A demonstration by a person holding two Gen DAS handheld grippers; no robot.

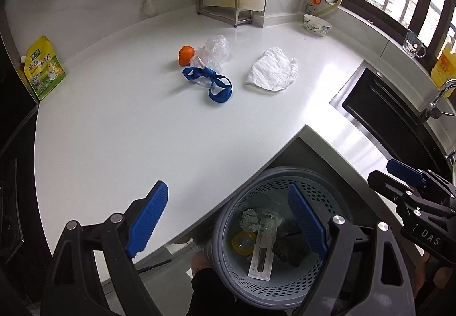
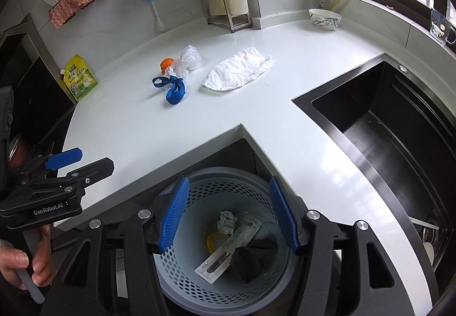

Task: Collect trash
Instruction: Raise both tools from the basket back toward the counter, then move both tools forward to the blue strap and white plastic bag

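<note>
On the white counter [image 1: 119, 128] lie an orange cap [image 1: 186, 55], a crumpled clear plastic bag [image 1: 214, 51], a blue strap [image 1: 216, 85] and a crumpled white paper towel [image 1: 273, 69]. Below the counter's inner corner stands a grey perforated trash basket [image 2: 228, 172]. It holds a paper wad [image 2: 227, 221], a yellow ring [image 2: 214, 239], a long white packet [image 2: 228, 250] and a dark lump [image 2: 252, 260]. My left gripper [image 1: 228, 187] is open and empty, over the counter edge and basket. My right gripper [image 2: 228, 182] hangs open and empty above the basket.
A dark sink [image 2: 384, 130] is sunk into the counter on the right, with a faucet [image 1: 441, 96]. A patterned bowl [image 2: 325, 18], a metal rack [image 2: 225, 11] and a yellow pouch [image 2: 79, 78] stand along the back. A hand [image 2: 17, 267] grips the left tool's handle.
</note>
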